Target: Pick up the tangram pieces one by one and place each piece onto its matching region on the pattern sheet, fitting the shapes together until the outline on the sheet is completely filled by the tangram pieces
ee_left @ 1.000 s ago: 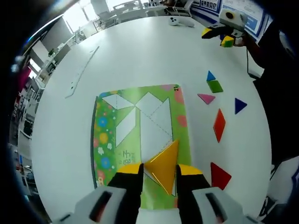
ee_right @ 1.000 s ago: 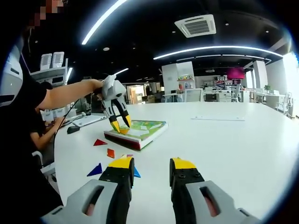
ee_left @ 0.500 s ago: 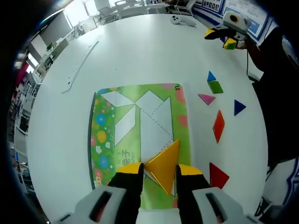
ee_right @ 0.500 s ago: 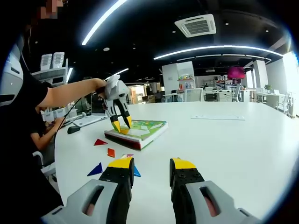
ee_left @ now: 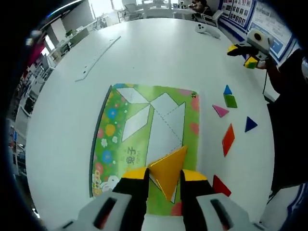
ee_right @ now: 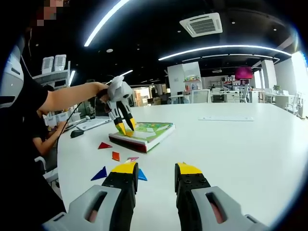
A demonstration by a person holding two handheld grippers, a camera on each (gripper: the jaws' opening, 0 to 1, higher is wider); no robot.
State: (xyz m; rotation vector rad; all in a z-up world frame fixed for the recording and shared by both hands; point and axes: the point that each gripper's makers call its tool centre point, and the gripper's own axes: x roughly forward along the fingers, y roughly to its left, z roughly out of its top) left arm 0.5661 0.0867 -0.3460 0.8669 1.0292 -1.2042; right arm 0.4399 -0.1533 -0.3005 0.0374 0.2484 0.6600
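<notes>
Desk [ee_left: 159,53]: a broad, round-edged top with a smooth, matte white surface, carrying everything below.

Pattern sheet [ee_left: 108,139]: a rectangular green sheet printed with coloured flowers, lying flat on a thick slab at the centre of the desk; in the right gripper view it sits at 10 o'clock [ee_right: 149,131]. Its white outline is divided by dashed lines into triangles, a square and a parallelogram.

Left hand-held gripper [ee_left: 161,177]: at 6 o'clock in the left gripper view, grey body with yellow-and-black jaw tips. The jaws are closed on a large yellow triangle [ee_left: 168,168], a flat, glossy piece held over the near end of the white outline, its point toward 1 o'clock. In the right gripper view this gripper [ee_right: 124,129] hangs tips-down over the near edge of the sheet.

Right hand-held gripper [ee_right: 155,179]: at 6 o'clock in the right gripper view, jaws parted with nothing between them, above bare desk.

Loose pieces, to the 3 o'clock side of the sheet, all flat and well apart from it: red triangle [ee_left: 220,185] at 5 o'clock; orange parallelogram [ee_left: 228,140]; dark blue triangle [ee_left: 249,123]; pink triangle [ee_left: 220,110]; green square [ee_left: 231,100], touching a small blue triangle [ee_left: 227,90].

White strip [ee_left: 98,57]: a thin, narrow band lying flat at 11 o'clock.
</notes>
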